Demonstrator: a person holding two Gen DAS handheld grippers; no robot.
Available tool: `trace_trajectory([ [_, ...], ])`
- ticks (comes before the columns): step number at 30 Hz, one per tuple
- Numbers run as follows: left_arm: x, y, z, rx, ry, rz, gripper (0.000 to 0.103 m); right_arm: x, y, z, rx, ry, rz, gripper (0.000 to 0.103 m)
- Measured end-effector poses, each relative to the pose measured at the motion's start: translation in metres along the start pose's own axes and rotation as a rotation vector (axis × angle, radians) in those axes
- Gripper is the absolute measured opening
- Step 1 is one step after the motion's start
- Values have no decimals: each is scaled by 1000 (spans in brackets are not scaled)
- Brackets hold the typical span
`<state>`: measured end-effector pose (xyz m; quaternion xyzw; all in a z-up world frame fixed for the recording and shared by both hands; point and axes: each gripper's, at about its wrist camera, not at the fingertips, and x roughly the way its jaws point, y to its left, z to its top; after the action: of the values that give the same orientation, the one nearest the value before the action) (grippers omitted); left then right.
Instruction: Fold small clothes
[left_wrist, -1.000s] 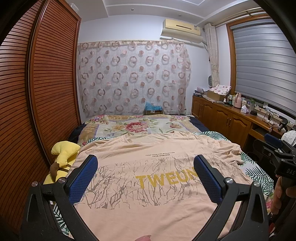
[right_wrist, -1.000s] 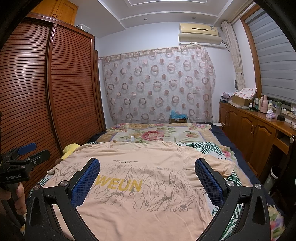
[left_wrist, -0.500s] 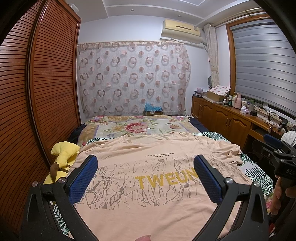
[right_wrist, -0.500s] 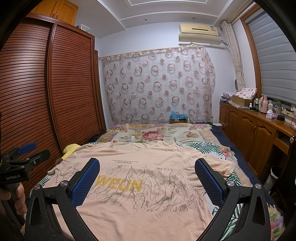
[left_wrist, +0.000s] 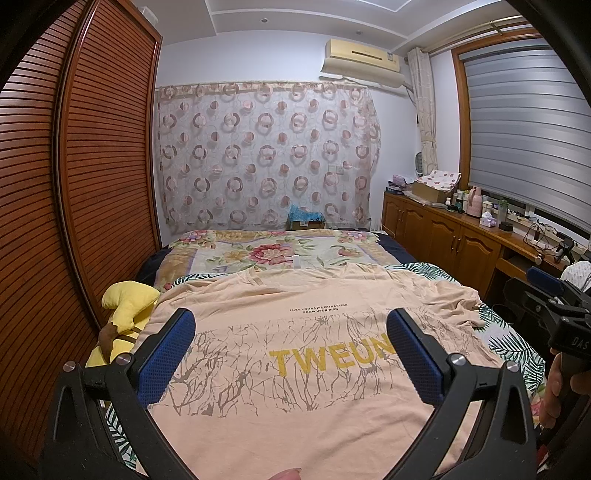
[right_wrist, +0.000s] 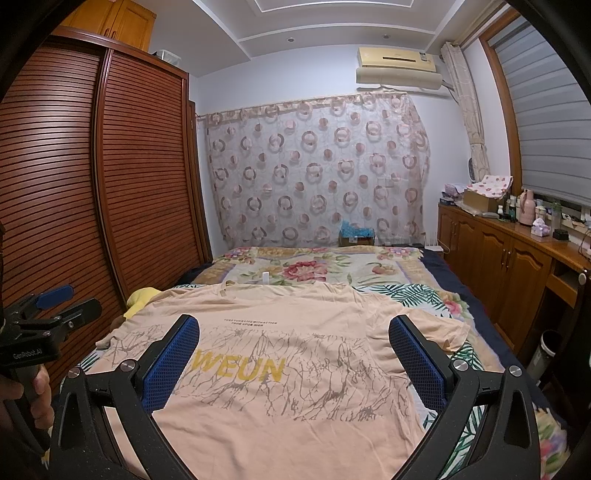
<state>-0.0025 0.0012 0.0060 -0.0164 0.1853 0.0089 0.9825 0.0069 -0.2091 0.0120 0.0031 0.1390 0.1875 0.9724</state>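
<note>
**Ana:** Since both tools hang above the cloth with nothing between their pads, I'd say the folding hasn't begun; this looks like the lining-up before a first grasp. The bed (left_wrist: 517, 343) carries the peach T-shirt (left_wrist: 295, 369), laid face up across its near end with the collar toward the patterned curtain (left_wrist: 266, 158).

**Ben:** Agreed. The left gripper (left_wrist: 291, 354) has its jaws spread wide, empty, and the right gripper (right_wrist: 295, 362) stands the same way, empty too. What does the next move call for?

**Ana:** My guess: each one drops to the bed and pinches an edge or a sleeve, then carries it inward. The right sleeve (right_wrist: 443, 328) lies out flat toward the cabinet side of the bed; the other side of the shirt reaches the bed edge beside the yellow plush toy (left_wrist: 125, 306), so that grasp may be awkward.

**Ben:** How does the shirt look?

**Ana:** Mostly smooth, thin and limp, with some rumpling at the shoulder on the cabinet side. Yellow lettering (left_wrist: 328, 360) sits mid-chest over a grey branch-like print, with a small black caption (left_wrist: 318, 309) just above it, toward the collar.
</note>
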Motion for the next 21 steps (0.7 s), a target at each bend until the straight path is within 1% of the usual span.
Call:
trace_trajectory([
  [3,1,2,0,-2,8,-1,103,0,0,-2,2,3,4,103],
  [6,0,2,0,-5,18,1,103,5,2,-5,-1,17,26,103],
  [8,1,4,0,-7,38,11,103,9,4,-6,-10,26,35,103],
  [11,9,18,-2,-19,71,30,103,18,5,-8,-16,48,63,103],
  [12,12,24,-6,-22,78,36,103,23,4,-9,-13,60,83,103],
  [16,24,53,-21,-40,116,62,103,35,2,-9,-19,89,113,103],
  [21,33,83,-30,-61,141,95,103,50,-6,-1,-35,112,146,103],
])
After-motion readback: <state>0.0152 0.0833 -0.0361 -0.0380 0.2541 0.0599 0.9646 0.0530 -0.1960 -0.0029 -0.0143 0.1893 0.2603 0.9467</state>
